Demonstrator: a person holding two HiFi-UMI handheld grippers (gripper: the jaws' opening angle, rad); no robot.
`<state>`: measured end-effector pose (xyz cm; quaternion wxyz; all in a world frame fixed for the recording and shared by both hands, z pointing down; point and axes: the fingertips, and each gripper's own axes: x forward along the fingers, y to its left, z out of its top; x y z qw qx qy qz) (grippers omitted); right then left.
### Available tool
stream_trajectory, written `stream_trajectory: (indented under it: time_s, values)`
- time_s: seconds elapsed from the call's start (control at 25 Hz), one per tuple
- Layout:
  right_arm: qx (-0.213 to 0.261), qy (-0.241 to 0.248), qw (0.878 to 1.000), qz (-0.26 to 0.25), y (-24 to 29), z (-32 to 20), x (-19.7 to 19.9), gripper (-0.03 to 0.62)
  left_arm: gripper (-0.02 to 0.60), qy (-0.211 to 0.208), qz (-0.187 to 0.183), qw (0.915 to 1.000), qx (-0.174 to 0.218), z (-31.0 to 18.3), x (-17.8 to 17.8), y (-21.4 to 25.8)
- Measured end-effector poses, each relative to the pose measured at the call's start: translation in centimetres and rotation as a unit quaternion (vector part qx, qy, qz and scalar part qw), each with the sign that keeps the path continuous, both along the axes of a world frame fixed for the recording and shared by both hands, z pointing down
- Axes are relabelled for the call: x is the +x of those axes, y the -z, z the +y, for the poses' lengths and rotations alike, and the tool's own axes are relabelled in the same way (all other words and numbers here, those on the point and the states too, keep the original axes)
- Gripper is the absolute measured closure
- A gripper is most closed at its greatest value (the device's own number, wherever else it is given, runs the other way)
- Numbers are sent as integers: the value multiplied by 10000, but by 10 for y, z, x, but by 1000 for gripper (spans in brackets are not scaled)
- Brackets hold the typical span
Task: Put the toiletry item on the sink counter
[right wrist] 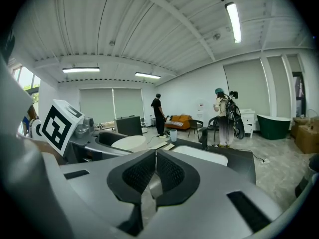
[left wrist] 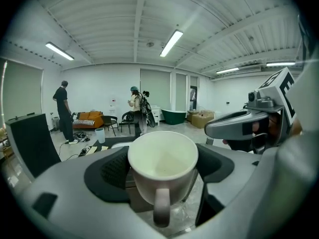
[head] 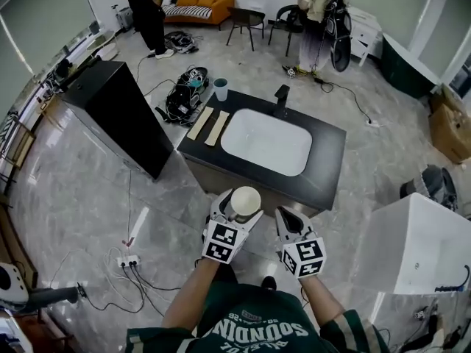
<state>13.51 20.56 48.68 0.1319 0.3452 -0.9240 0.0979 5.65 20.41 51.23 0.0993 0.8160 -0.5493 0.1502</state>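
Left gripper [head: 234,213]: my jaws are clamped on a cream mug [head: 246,199], one pad on each side of its body. In the left gripper view the mug [left wrist: 162,164] stands upright, mouth up and looking empty, with its handle turned back toward the camera. Right gripper [head: 288,220]: jaws pressed together with nothing between them, confirmed in the right gripper view [right wrist: 153,176]. The target is the dark worktop [head: 326,155], centre of the head view, with a white basin [head: 266,142] sunk in its middle and a black faucet [head: 282,98] on its far edge. The mug sits low in that frame, just at the worktop's near edge. Grey floor [left wrist: 185,214] shows under it in the left gripper view, so I judge it is not over the surface yet. Key relation: the worktop lies straight ahead of the left jaws, up-frame, with its long axis running from upper left to lower right. The left gripper carries the item and is nearer the worktop's left end. That end already holds two flat pale strips [head: 208,126] and a pale cup [head: 220,88]. Bare dark surface shows on the near rim and to the right of the basin. Judgement: move forward, keep the mug vertical, and set it down clear of the basin's edge.
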Motion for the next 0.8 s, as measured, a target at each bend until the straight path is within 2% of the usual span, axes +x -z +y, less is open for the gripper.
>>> stream_trajectory:
  time_s: [0.24, 0.8]
  values:
    - [18, -339, 9994, 73, 5, -30, -46, 551, 167, -371, 50, 9993, 39, -38, -45, 5]
    - [150, -821, 9964, 171, 7, -70, -150, 551, 167, -897, 26, 9959, 48, -83, -146, 2]
